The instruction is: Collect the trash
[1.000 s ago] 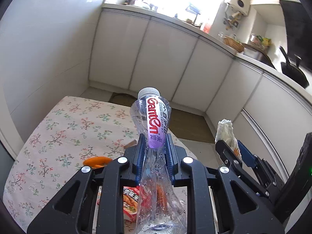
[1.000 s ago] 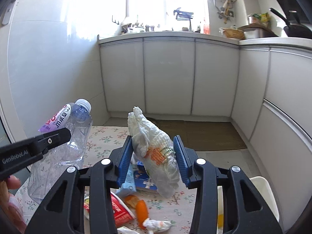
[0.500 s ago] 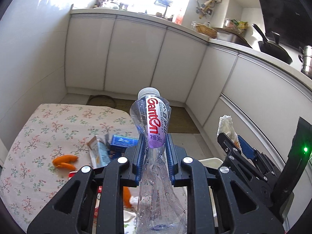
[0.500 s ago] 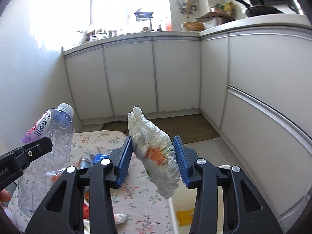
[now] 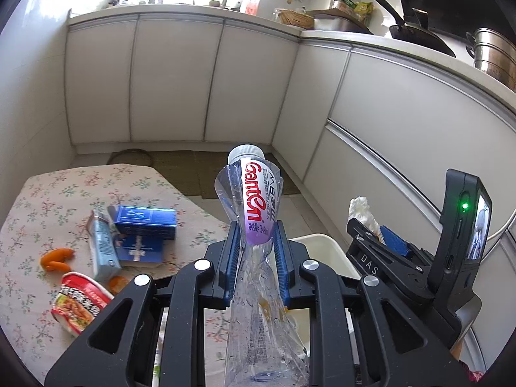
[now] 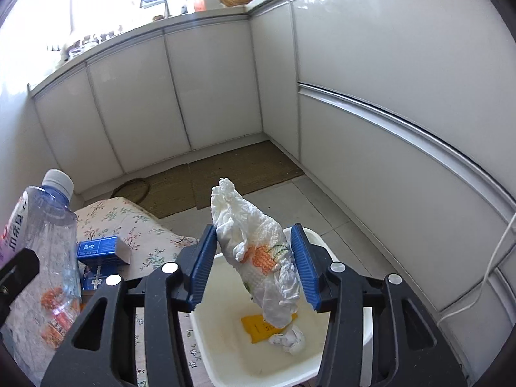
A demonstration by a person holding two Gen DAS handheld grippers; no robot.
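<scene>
My left gripper (image 5: 254,235) is shut on a crushed clear Ganten water bottle (image 5: 254,200), cap pointing up and away, held near the table's right edge. My right gripper (image 6: 253,229) hangs over a white bin (image 6: 225,354). A crumpled white paper towel (image 6: 254,242) with an orange print sits between its blue pads and still touches both, while the jaws are opening. A yellow scrap (image 6: 258,327) and a white wad (image 6: 290,343) lie in the bin. The left wrist view shows the right gripper (image 5: 371,225) at the right, beyond the bin's rim (image 5: 319,242).
The floral-cloth table (image 5: 64,193) carries blue boxes (image 5: 145,219), a grey-blue carton (image 5: 101,248), orange peel (image 5: 56,258) and a red noodle cup (image 5: 80,303). White kitchen cabinets (image 6: 387,64) wrap around the back and right. A brown mat (image 6: 242,167) lies on the floor.
Both grippers have swung right, off the table toward the bin, which now lies under the right gripper. The right jaws stand slightly wider. The bottle stays clamped in the left gripper.
</scene>
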